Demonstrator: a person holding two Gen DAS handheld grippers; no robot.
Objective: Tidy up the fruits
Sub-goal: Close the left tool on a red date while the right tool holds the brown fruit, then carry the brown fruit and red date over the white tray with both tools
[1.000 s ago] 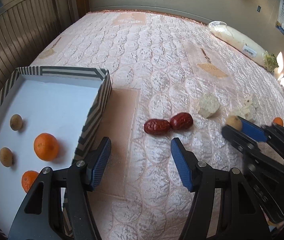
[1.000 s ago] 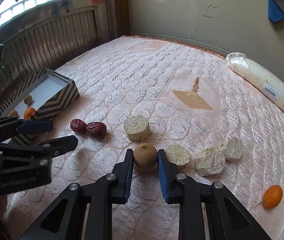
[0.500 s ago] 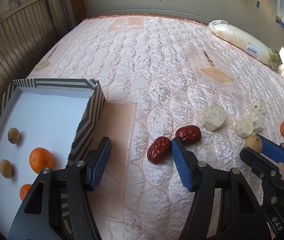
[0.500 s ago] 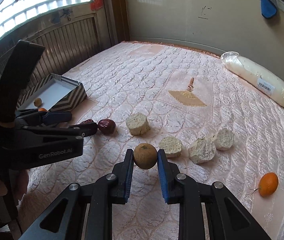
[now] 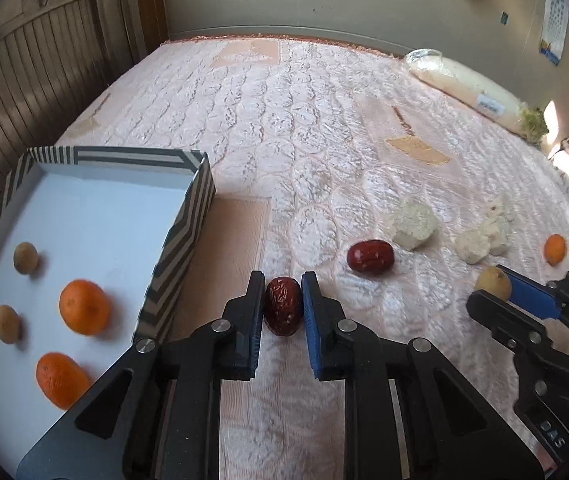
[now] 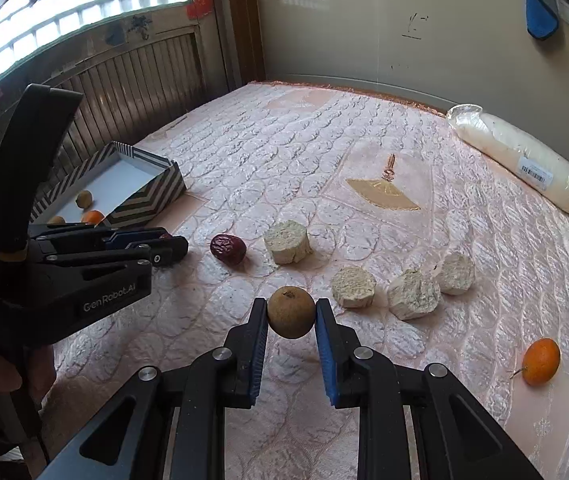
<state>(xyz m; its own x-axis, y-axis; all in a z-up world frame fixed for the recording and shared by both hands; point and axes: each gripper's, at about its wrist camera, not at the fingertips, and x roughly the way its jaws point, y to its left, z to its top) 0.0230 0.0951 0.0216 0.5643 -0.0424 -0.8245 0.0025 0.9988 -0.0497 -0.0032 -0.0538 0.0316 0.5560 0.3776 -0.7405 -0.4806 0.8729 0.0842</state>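
Note:
My left gripper (image 5: 283, 306) is shut on a dark red date (image 5: 283, 306) that rests on the pink quilt, just right of the striped box (image 5: 180, 236). A second red date (image 5: 370, 255) lies a little further right. In the box lie two oranges (image 5: 84, 306) and two small brown fruits (image 5: 25, 257). My right gripper (image 6: 291, 317) is shut on a round brown fruit (image 6: 291, 311), held a little above the quilt. The left gripper (image 6: 164, 250) shows at the left of the right wrist view, the right gripper (image 5: 492, 286) at the right of the left one.
Several pale crumbly chunks (image 6: 287, 241) lie on the quilt (image 6: 268, 152) beyond the held fruit. A lone orange (image 6: 541, 361) sits at the right. A long wrapped white radish (image 6: 520, 164) lies by the far wall. A wooden slatted panel (image 5: 24, 92) runs along the left.
The left gripper has closed from wide open onto the nearer date. The right gripper has lifted its brown fruit slightly and stayed shut.

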